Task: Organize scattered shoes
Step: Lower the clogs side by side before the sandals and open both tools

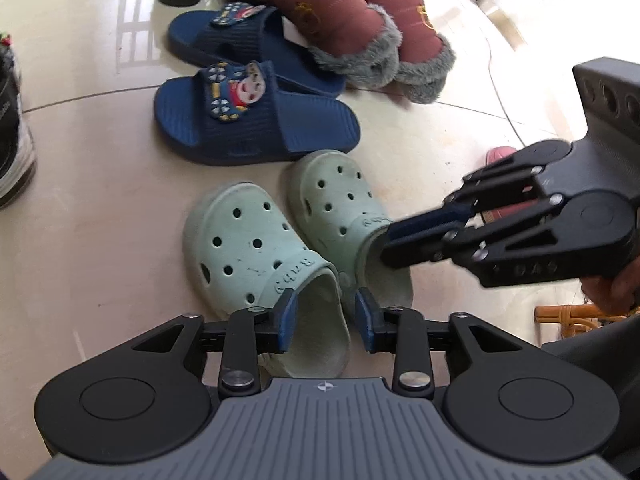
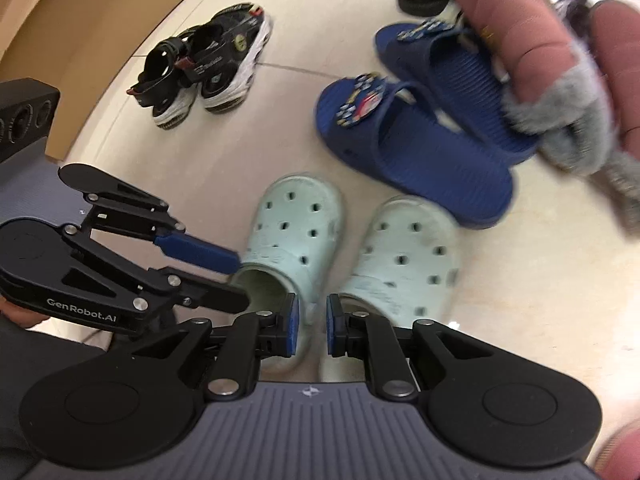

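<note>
Left wrist view: the pair of mint clogs point(image 1: 280, 232) stands side by side on the tiled floor point(image 1: 100, 200), toes toward 12 o'clock, with the blue slides point(image 1: 256, 120) just beyond at 12 and the fur-lined slippers point(image 1: 360, 32) at 1 o'clock. My left gripper point(image 1: 326, 320) hangs at 6 o'clock with its jaws spread, loosely straddling the inner wall of the left clog's heel opening. My right gripper point(image 2: 313, 328) reaches in from 3 o'clock to the right clog's collar, jaws parted only narrowly; I cannot tell whether the pads touch the rim.
</note>
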